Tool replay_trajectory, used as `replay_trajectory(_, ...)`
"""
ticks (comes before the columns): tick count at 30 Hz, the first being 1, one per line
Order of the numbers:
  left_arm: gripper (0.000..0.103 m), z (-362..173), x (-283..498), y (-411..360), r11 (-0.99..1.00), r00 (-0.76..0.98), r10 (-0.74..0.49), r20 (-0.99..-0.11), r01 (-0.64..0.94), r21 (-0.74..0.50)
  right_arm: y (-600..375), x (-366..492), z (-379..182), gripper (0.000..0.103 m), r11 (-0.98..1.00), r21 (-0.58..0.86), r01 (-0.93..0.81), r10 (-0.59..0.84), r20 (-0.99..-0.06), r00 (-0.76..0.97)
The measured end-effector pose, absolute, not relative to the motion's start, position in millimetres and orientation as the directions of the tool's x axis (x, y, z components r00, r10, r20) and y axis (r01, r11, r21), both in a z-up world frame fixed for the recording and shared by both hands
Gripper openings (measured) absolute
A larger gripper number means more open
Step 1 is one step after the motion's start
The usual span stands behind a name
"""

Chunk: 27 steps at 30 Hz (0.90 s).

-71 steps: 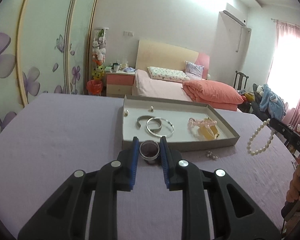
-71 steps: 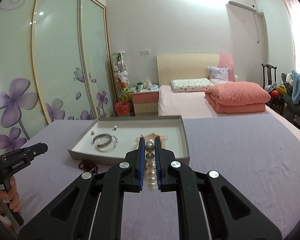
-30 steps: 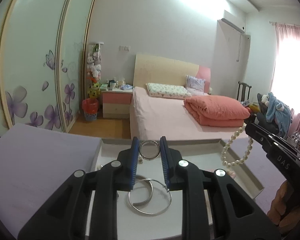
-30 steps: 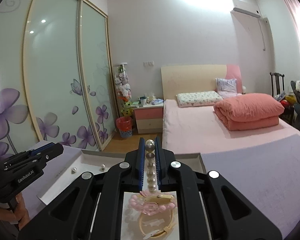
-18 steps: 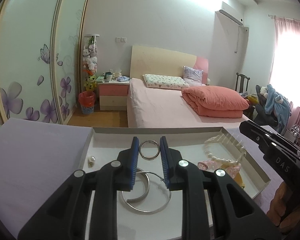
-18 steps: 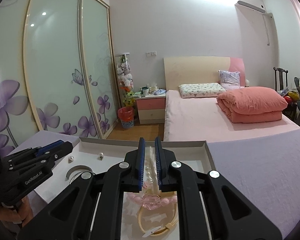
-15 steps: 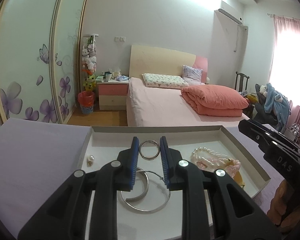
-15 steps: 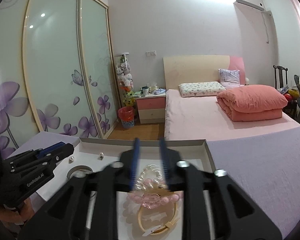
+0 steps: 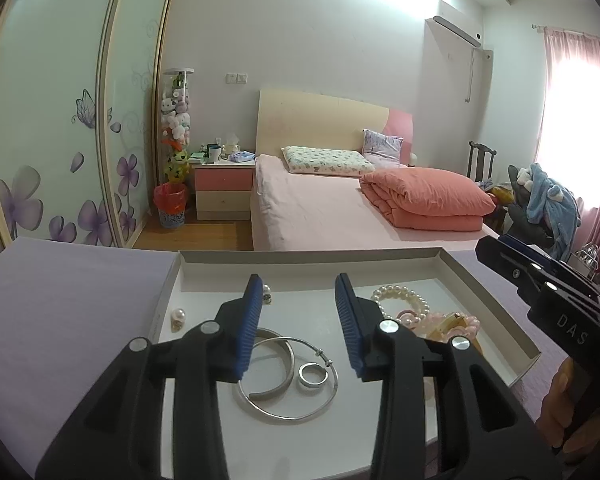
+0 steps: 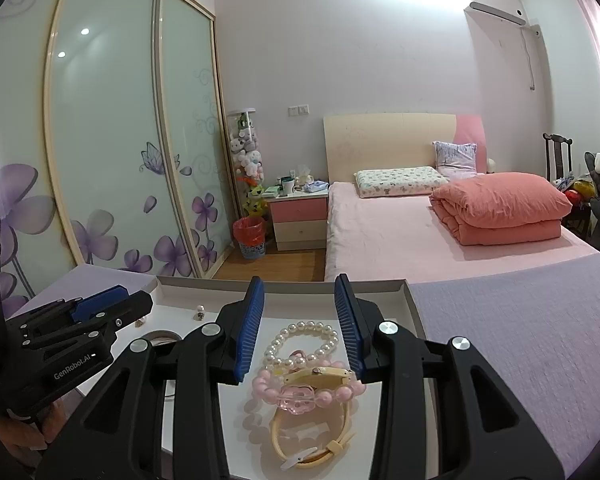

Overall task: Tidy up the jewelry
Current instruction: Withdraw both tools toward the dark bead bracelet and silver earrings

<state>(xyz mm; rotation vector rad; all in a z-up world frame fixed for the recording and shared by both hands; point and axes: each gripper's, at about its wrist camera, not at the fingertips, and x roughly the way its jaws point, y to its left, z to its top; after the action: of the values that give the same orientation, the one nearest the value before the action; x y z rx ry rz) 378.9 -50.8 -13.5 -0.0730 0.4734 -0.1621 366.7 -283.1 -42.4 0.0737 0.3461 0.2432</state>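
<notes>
A shallow white tray lies on the purple table. My left gripper is open and empty above it. Below it a small silver ring lies inside a thin silver bangle, beside an open silver cuff. My right gripper is open and empty over a pearl bracelet, which lies against a pink bead bracelet and a cream watch. Pearl earrings lie at the tray's left.
The purple table top surrounds the tray. The right gripper's body sits at the tray's right edge and the left gripper's body at its left. A bed stands beyond the table.
Both grippers have opened. The silver ring dropped from the left gripper into the bangle. The pearl bracelet dropped from the right gripper onto the tray by the pink bracelet.
</notes>
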Motion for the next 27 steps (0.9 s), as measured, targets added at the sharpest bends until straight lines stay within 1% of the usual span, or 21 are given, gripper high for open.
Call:
replay_trajectory(11,0.038,-15,378,-48,0.986,0.879,-0.166,-0.447,0.135,-0.102,-282,365,-43,0.038,0.968,0.106,-0.229,0.252,-0.328,0.91)
replay_trajectory(15,0.038,-13,370,-39,0.988,0.879,-0.154,-0.451,0.123,-0.098,-282,359,-42,0.038,0.97,0.099,-0.223,0.244,-0.346,0.906)
replay_trajectory(17,0.04,-10,360,-35,0.987,0.879,-0.154,-0.452,0.122,-0.1,-282,351,-41,0.038,0.97,0.091,-0.225,0.243,-0.375,0.895)
replay_trajectory(19,0.045,-7,344,-28,0.988,0.88,-0.15,-0.451,0.122,-0.092,-283,340,-42,0.038,0.968,0.085,-0.236,0.25,-0.407,0.879)
replay_trajectory(24,0.05,-5,296,-9,0.991,0.882,-0.13,-0.453,0.122,-0.047,-287,306,-51,0.038,0.969,0.041,-0.244,0.228,-0.524,0.821)
replay_trajectory(27,0.053,-9,270,4,0.993,0.873,-0.117,-0.473,0.108,-0.045,-292,287,-62,0.038,0.97,0.037,-0.239,0.214,-0.592,0.777)
